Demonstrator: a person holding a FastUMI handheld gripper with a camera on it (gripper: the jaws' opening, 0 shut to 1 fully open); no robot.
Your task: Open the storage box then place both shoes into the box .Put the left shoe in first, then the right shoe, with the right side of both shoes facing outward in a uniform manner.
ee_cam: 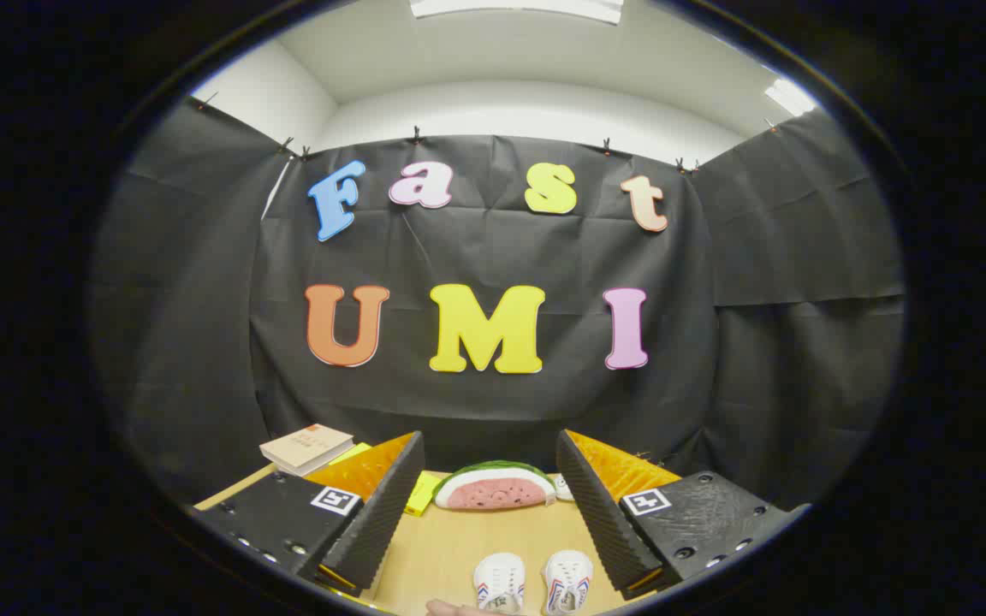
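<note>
Spread wide, my claw (489,513) holds nothing: its two fingers (373,522) stand well apart, each with a ribbed black pad facing inward, an orange backing and a black block carrying one square marker. Between the fingers I see bare wooden worktop (450,547).

Two shoes (533,583) sit on that worktop, low between the fingers and nearer to the right-hand one. Both are small and white with red and blue stripes on the sides, and they lie side by side, just beside each other, toes pointing toward me as far as I can tell. The one nearer the right finger lies close to the lower end of its pad; I cannot tell whether they touch. A small pale shape shows at the very bottom just beside the shoes; it may be a fingertip, but I cannot tell.

Beyond the fingers, at the far side of the worktop against the black cloth wall, lies one watermelon slice (495,488), red flesh facing me and green rind on top. One yellow pad (421,494) lies just beside it, partly hidden by the left finger. One small white round thing (563,488) peeks out between the slice and the right finger. One stack of books (305,448) rests beyond the left finger.
</note>
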